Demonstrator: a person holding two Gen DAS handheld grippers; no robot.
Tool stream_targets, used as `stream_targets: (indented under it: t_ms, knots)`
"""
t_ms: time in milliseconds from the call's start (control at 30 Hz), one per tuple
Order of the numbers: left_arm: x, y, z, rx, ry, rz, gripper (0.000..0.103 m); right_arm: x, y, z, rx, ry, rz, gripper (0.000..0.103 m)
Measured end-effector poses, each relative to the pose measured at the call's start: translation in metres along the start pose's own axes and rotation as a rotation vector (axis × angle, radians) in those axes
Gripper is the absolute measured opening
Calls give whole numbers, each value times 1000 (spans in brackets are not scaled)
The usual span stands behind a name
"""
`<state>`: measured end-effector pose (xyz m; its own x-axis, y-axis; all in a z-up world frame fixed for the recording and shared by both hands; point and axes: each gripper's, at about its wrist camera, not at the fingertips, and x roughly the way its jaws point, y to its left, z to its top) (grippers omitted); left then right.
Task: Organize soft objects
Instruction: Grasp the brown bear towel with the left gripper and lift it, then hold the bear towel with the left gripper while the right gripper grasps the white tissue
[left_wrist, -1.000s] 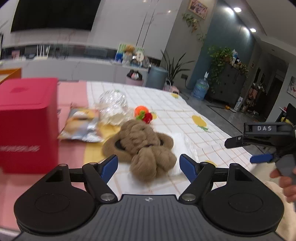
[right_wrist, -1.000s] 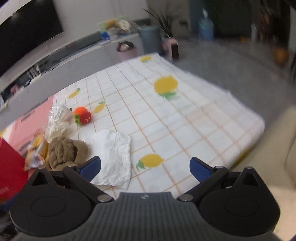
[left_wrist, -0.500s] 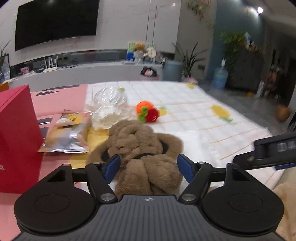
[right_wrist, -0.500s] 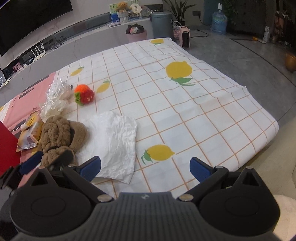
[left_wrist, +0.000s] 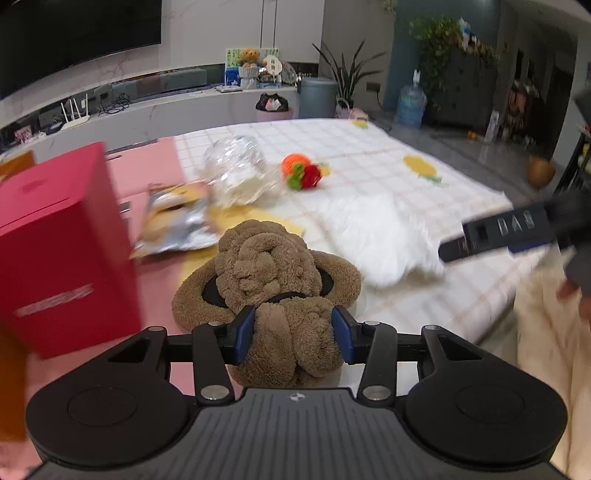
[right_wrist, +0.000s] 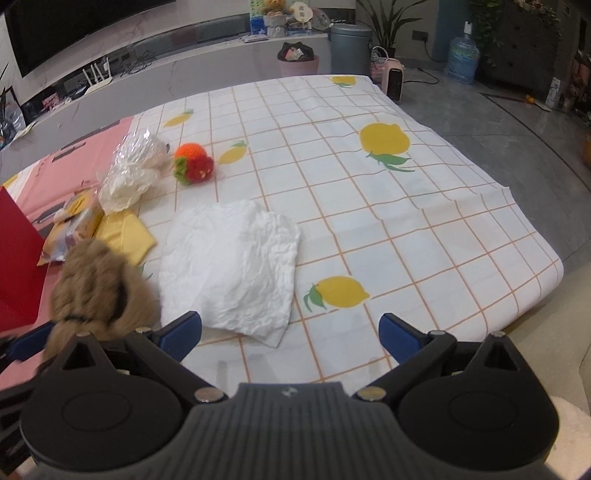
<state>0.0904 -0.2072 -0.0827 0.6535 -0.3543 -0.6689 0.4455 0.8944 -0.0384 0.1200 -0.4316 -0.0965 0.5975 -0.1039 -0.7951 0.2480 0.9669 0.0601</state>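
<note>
Fuzzy braided brown plush slippers (left_wrist: 280, 291)

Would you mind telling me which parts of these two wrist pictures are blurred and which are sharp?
Left wrist view: the red box, the white cloth and the right gripper are motion-smeared, while the brown plush slipper between the closing left gripper is fairly sharp. Right wrist view: that cloth and the lemon tablecloth are crisp; only the slipper at lower left is smeared.

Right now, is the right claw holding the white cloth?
No, the right claw is open and empty, with the white cloth lying flat on the table beyond it.
</note>
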Motion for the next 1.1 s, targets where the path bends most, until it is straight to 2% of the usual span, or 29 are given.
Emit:
stream_targets:
  t_ms: [67, 133, 233, 333, 400, 467, 633, 767, 867, 1100]
  knots:
    - [-8, 4, -7, 25, 10, 12, 55, 1, 3, -1, -10, 4, 5, 100]
    - [-12, 7, -12, 27, 7, 9, 72, 3, 7, -3, -15, 2, 17, 100]
    - [-11, 12, -15, 15, 1, -34, 83, 9, 11, -3, 8, -11, 29, 100]
    - [-3, 9, -14, 50, -2, -11, 83, 19, 13, 1, 60, -21, 6, 100]
    - [4, 9, -13, 45, 14, 0, 85, 22, 10, 5, 129, -83, -50, 100]
    - [10, 11, -13, 18, 37, -1, 85, 22, 10, 10, 159, -144, -49, 100]
    - [16, 10, -12, 6, 32, 27, 86, 43, 18, 23, 195, -121, 8, 100]
    - [16, 12, -13, -2, 35, 28, 86, 68, 31, 24, 185, -60, 15, 100]
    - [14, 16, -13, -31, 29, 6, 86, 72, 41, 20, 135, -85, 6, 100]
    - [14, 20, -11, -69, 39, -7, 86, 69, 52, 18, 104, -59, 80, 101]
